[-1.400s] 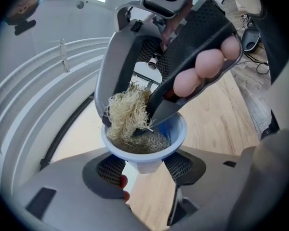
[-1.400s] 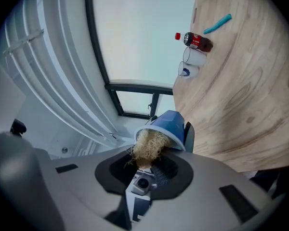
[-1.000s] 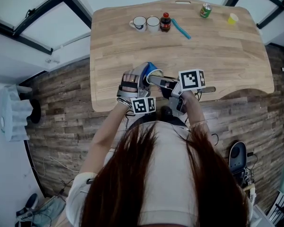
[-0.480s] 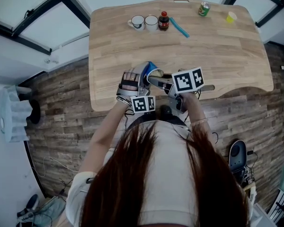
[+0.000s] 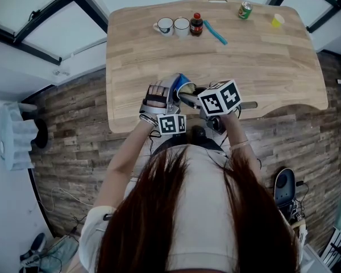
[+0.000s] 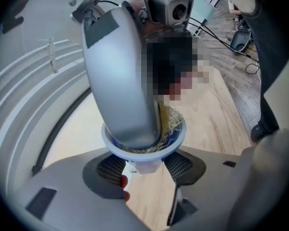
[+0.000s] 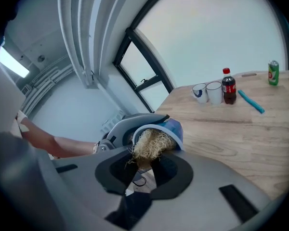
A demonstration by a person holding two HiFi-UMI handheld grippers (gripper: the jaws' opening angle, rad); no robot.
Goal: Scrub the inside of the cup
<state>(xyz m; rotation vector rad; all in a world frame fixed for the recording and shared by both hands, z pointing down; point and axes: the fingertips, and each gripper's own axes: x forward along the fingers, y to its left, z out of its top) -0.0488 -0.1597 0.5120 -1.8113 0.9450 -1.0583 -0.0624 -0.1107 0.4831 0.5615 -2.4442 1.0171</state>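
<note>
We found a light wooden table (image 5: 261, 61) with rounded corners and a shallow recess in its near edge, standing on a plank floor (image 5: 74, 141). Everything resting on it lay along the far edge. From the left in the head view we noted a white cup (image 5: 166, 25), a second white cup (image 5: 182, 26) close beside it, and a dark red-capped bottle (image 5: 196, 25) just beside that. A blue stick-shaped item (image 5: 215, 33) lay flat at a slant. Well apart stood a green can (image 5: 245, 10) and a small yellow object (image 5: 278, 20).

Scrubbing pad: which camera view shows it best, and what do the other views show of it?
The right gripper view: the straw-coloured scrubbing pad sits pinched in the right gripper, pushed into the blue cup. The left gripper view shows only strands at the cup's rim beside that gripper. The head view hides it.
</note>
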